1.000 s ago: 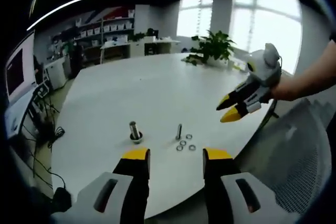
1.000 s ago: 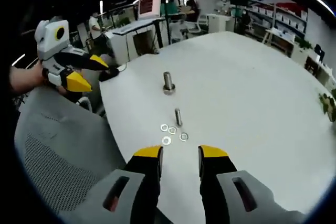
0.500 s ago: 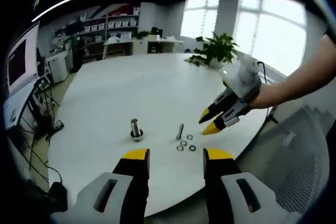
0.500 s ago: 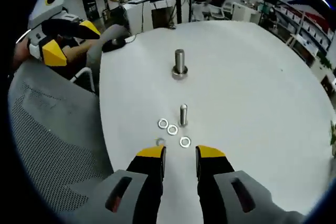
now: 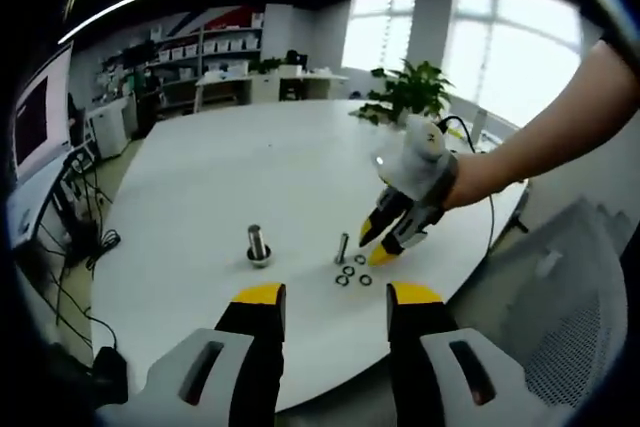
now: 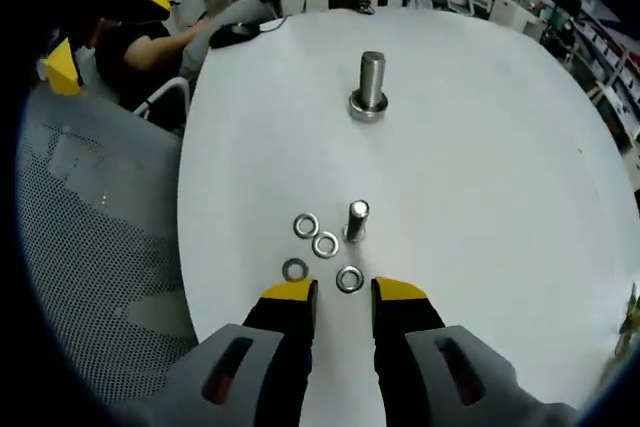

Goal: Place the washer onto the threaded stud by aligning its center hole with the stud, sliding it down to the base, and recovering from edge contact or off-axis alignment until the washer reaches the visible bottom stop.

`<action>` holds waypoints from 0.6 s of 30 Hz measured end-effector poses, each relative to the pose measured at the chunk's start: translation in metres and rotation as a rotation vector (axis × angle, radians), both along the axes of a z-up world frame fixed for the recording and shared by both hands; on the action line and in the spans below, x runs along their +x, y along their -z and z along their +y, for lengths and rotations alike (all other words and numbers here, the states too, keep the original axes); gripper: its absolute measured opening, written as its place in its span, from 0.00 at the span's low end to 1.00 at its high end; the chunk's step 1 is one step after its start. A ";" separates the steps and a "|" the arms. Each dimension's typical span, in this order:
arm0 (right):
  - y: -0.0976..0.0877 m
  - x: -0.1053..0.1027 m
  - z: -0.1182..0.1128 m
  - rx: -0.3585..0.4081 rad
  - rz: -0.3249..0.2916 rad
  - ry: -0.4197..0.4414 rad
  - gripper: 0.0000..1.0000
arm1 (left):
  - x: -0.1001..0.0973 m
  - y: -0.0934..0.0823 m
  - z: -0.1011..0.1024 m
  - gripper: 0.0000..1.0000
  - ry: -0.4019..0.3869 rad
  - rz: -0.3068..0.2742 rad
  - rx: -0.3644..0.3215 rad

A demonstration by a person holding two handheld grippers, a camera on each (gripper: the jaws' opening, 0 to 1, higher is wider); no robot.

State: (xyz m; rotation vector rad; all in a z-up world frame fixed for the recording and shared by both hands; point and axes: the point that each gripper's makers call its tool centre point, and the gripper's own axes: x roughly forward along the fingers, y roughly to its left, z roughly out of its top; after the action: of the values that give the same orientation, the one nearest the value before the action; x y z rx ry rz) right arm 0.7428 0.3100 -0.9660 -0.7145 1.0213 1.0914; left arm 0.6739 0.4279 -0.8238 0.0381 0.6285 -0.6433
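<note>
A: What does the left gripper view give that the other one lacks?
B: The whole right gripper (image 5: pixel 382 243), held by a hand (image 5: pixel 470 175), its yellow tips low over the table (image 5: pixel 200 187) just beside the four washers (image 5: pixel 351 275). Its fingers look slightly parted with nothing between them. The left gripper (image 5: pixel 335 299) hangs off the near edge, fingers apart and empty. A potted plant (image 5: pixel 408 90) stands far behind the small stud (image 5: pixel 341 248).

A: And the right gripper view?
B: It looks almost straight down. The right gripper (image 6: pixel 342 293) sits just short of the washers (image 6: pixel 322 251), fingers parted, holding nothing. A mesh chair (image 6: pixel 90 247) lies left of the table (image 6: pixel 480 147); the left gripper (image 6: pixel 100 22) shows at the upper left.

A: The count?
B: Four washers (image 6: pixel 325 244), all flat on the table clustered at the foot of the small stud (image 6: pixel 357 219). Two upright studs: that one, and a thicker stud (image 6: pixel 371 82) well beyond it. No writing is legible.
</note>
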 end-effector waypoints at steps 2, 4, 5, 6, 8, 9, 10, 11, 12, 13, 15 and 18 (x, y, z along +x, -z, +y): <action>0.004 0.000 -0.001 -0.011 0.019 0.007 0.23 | -0.001 0.000 0.000 0.39 0.004 -0.002 0.009; 0.007 0.003 0.000 -0.017 0.017 0.008 0.23 | 0.000 0.000 -0.001 0.39 0.006 -0.006 0.012; 0.008 0.003 -0.001 -0.022 0.018 0.008 0.23 | -0.001 0.000 -0.001 0.39 0.006 -0.005 0.010; 0.008 0.004 -0.001 -0.028 0.013 0.012 0.22 | -0.001 0.000 -0.001 0.39 0.006 -0.003 0.009; 0.009 0.007 0.000 -0.036 0.005 -0.007 0.19 | -0.001 0.001 -0.001 0.39 0.004 0.000 0.009; 0.009 0.007 -0.001 -0.045 0.002 -0.014 0.18 | -0.001 0.001 -0.001 0.39 0.002 0.002 0.005; 0.008 0.007 -0.001 -0.054 -0.002 -0.028 0.18 | -0.001 0.001 -0.001 0.39 0.001 0.005 0.001; 0.007 0.005 0.000 -0.063 -0.012 -0.058 0.18 | -0.001 0.001 -0.001 0.39 0.001 0.009 0.000; 0.007 0.004 0.000 -0.075 -0.023 -0.097 0.18 | -0.001 0.002 -0.001 0.39 0.002 0.010 0.002; 0.008 0.002 0.001 -0.077 -0.024 -0.114 0.16 | -0.001 0.002 -0.001 0.39 0.005 0.009 0.007; 0.009 0.002 0.001 -0.084 -0.032 -0.128 0.16 | -0.001 0.002 -0.001 0.39 0.008 0.005 0.013; 0.008 0.003 0.000 -0.085 -0.032 -0.128 0.16 | -0.001 0.003 -0.001 0.39 0.006 0.014 0.002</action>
State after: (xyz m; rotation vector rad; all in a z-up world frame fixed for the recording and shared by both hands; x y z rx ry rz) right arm 0.7454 0.3103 -0.9739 -0.8731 1.0106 1.1481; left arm 0.6727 0.4267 -0.8263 0.0379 0.6424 -0.6496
